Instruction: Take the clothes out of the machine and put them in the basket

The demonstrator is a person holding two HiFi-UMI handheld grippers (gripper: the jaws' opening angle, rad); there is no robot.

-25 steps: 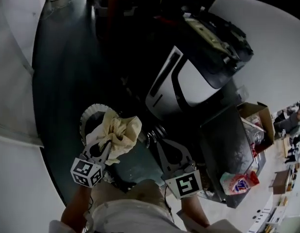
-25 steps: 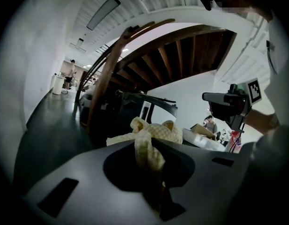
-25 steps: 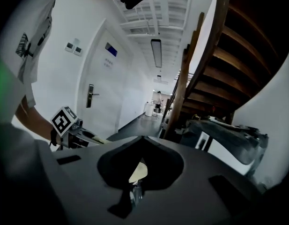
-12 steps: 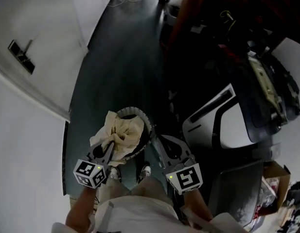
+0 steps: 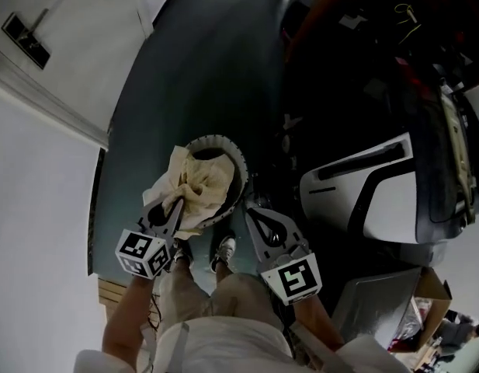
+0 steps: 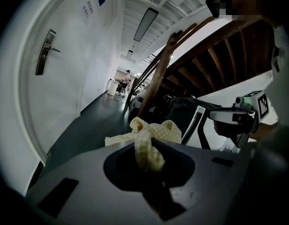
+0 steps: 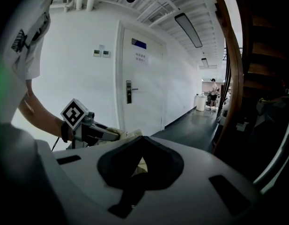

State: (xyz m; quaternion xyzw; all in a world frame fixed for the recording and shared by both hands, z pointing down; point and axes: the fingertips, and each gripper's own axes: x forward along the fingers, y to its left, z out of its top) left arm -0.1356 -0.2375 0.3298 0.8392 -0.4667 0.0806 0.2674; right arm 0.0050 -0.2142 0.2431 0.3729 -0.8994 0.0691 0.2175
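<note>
Now the left gripper (image 5: 175,206), clenched on the crumpled pale-yellow checked cloth (image 5: 199,186), has lowered it over the round white-rimmed basket (image 5: 216,139) at twelve o'clock from the person's feet, the right gripper (image 5: 251,211) closed and empty alongside, so release looks next.

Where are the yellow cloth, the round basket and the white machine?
yellow cloth (image 5: 199,194): head view, the middle of the bunched fabric.
basket (image 5: 223,141): head view, its white ribbed rim.
machine (image 5: 336,200): head view, its white front panel.

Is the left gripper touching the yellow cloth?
Touching. The left gripper view shows the left gripper shut on a strand of the yellow cloth, pinched between its jaws.
</note>
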